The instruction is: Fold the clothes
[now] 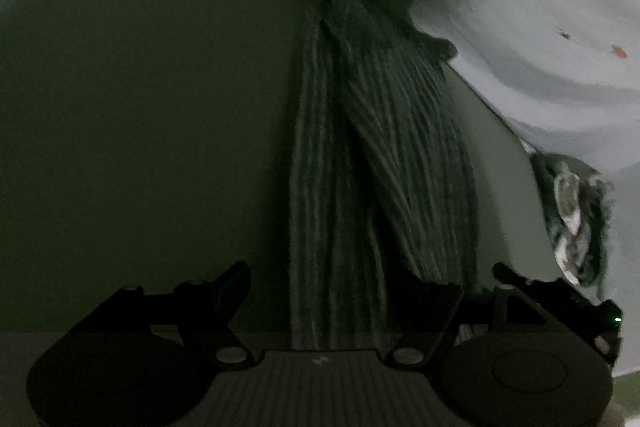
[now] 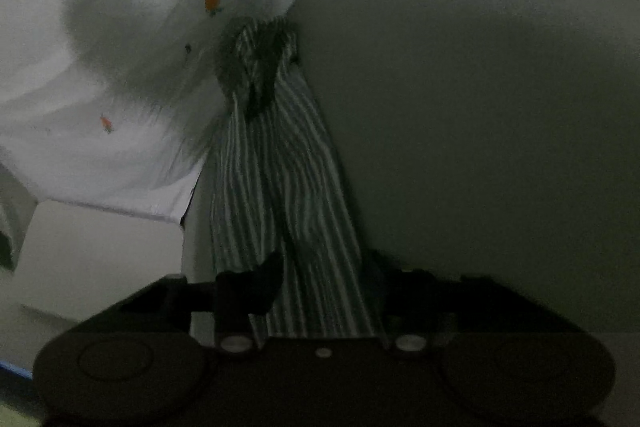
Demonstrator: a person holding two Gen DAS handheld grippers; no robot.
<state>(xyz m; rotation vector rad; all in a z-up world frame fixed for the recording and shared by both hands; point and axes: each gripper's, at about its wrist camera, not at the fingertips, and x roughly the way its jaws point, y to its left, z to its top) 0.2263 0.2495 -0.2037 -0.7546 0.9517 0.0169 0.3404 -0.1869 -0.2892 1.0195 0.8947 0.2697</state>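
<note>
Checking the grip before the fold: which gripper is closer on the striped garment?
Right. The striped garment fills the gap of the right gripper, touching both fingers. In the left gripper it runs between wide-set fingers, against one and clear of the other.

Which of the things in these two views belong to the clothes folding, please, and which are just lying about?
Part of the job:
- green-and-white striped cloth garment, stretched from both grippers
- left gripper
- right gripper

Just lying about:
- white sheet printed with small orange carrots
- crumpled dark and pale fabric bundle
- plain grey-green surface underneath
</note>
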